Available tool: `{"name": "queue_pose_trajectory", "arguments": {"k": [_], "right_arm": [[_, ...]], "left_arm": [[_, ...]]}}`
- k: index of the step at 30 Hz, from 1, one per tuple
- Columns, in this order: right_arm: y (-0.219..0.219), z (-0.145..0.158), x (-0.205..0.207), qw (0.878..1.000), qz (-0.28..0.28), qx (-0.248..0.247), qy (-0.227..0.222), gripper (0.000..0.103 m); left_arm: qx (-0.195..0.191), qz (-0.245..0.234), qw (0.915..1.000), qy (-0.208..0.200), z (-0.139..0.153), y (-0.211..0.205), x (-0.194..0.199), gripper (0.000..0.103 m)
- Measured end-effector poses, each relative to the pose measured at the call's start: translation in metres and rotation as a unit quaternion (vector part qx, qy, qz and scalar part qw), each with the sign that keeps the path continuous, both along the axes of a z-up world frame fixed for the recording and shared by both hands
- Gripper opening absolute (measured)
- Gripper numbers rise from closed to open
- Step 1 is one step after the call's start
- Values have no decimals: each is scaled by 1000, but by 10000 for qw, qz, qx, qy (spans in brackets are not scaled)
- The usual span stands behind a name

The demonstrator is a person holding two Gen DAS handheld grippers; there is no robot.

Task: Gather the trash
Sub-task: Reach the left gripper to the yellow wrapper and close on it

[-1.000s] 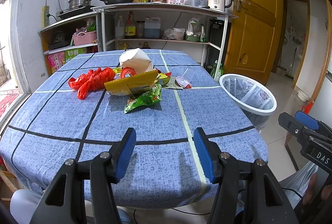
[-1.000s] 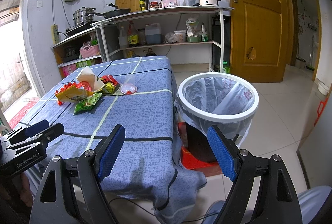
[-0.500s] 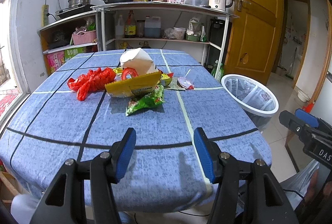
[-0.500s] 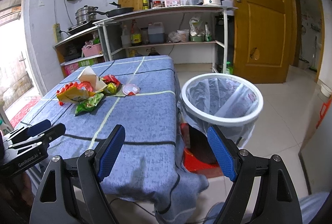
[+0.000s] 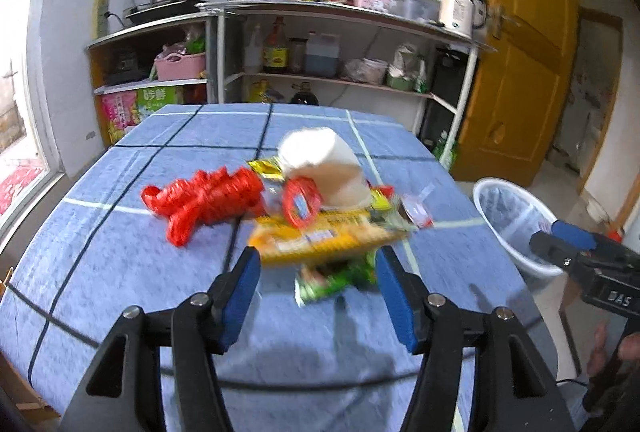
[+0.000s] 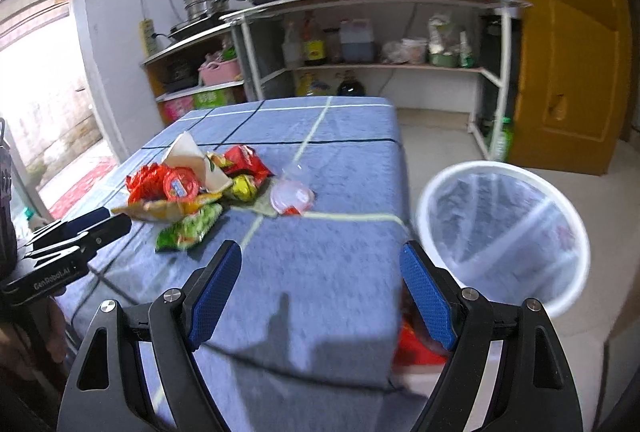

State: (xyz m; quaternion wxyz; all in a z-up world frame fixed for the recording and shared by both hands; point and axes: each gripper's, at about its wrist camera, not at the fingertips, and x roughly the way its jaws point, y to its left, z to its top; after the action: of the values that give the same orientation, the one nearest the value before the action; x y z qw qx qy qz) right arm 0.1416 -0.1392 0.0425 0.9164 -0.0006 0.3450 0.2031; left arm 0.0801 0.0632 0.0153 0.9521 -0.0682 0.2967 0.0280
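Observation:
A pile of trash lies on the blue-clothed table (image 5: 120, 264): a red plastic bag (image 5: 204, 200), a white paper wrapper (image 5: 324, 164), a yellow snack bag (image 5: 320, 240), a green snack bag (image 5: 336, 280) and a clear cup lid (image 6: 291, 197). My left gripper (image 5: 316, 296) is open and empty, close in front of the yellow and green bags. My right gripper (image 6: 320, 292) is open and empty over the table's near right corner. The white bin (image 6: 504, 228) with a liner stands on the floor right of the table.
A shelf unit (image 5: 320, 44) with pots, bottles and a kettle stands behind the table. A yellow wooden door (image 5: 520, 64) is at the right. A red object (image 6: 416, 348) lies on the floor beside the bin. My right gripper shows in the left wrist view (image 5: 580, 248).
Both grippers have moved forward over the table. The left one has closed in on the trash pile; the right one has come over the table corner beside the bin. Both stay open.

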Motion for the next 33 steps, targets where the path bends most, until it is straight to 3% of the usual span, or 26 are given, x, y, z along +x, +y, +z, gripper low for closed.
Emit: {"name": "queue_pose_trajectory", "arguments": {"k": [12, 20, 22, 27, 31, 32, 33], "right_arm": [[62, -40, 99, 9943, 496, -169, 930, 82], [74, -54, 121, 9900, 602, -115, 1267, 59], [75, -55, 123, 9904, 598, -163, 1237, 48], [74, -55, 125, 9903, 608, -144, 1237, 45], [72, -54, 125, 9906, 579, -108, 1233, 42], [71, -54, 125, 9907, 566, -97, 1236, 42], [71, -54, 125, 9907, 558, -90, 1239, 42]], "left_arm": [[206, -414, 9989, 50, -3, 9, 23, 68], [470, -913, 9945, -191, 6, 9, 27, 72], [585, -1011, 9930, -185, 7, 9, 29, 72], [964, -1345, 9860, -179, 9, 3, 39, 72], [974, -1585, 9824, -148, 10, 3, 46, 72], [954, -1602, 9824, -109, 9, 5, 48, 69], [914, -1617, 9826, -61, 8, 6, 51, 56]]}}
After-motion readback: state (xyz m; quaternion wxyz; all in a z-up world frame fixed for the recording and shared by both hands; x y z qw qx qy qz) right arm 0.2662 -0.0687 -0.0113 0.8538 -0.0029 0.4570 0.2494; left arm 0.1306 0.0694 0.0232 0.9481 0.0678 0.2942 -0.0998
